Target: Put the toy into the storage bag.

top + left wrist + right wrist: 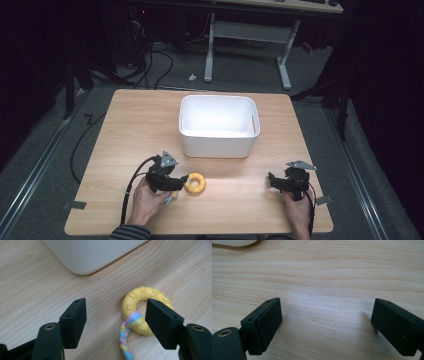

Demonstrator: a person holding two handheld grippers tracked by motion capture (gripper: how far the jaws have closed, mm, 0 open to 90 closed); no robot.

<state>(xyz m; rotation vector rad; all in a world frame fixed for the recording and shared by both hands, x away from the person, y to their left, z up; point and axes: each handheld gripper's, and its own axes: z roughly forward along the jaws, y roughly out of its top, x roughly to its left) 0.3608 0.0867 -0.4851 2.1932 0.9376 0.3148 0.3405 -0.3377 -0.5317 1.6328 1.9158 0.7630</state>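
A yellow knobbly ring toy (195, 183) with a pastel braided rope (125, 340) tied through it lies on the wooden table (140, 115), in front of the white bin (217, 142). My left gripper (181, 183) sits at the ring's left side, jaws open. In the left gripper view the rope and the ring's (140, 293) near edge lie between the jaws of the left gripper (116, 315), and the right jaw covers part of the ring; neither pad presses on it. My right gripper (272, 181) rests near the front right of the table, open over bare wood (325, 322).
The white bin's (87, 255) rounded corner is close ahead of the left gripper. Past the table's far edge stand a white desk frame (285, 60) and cables on the grey floor. The table's front edge runs just behind both hands.
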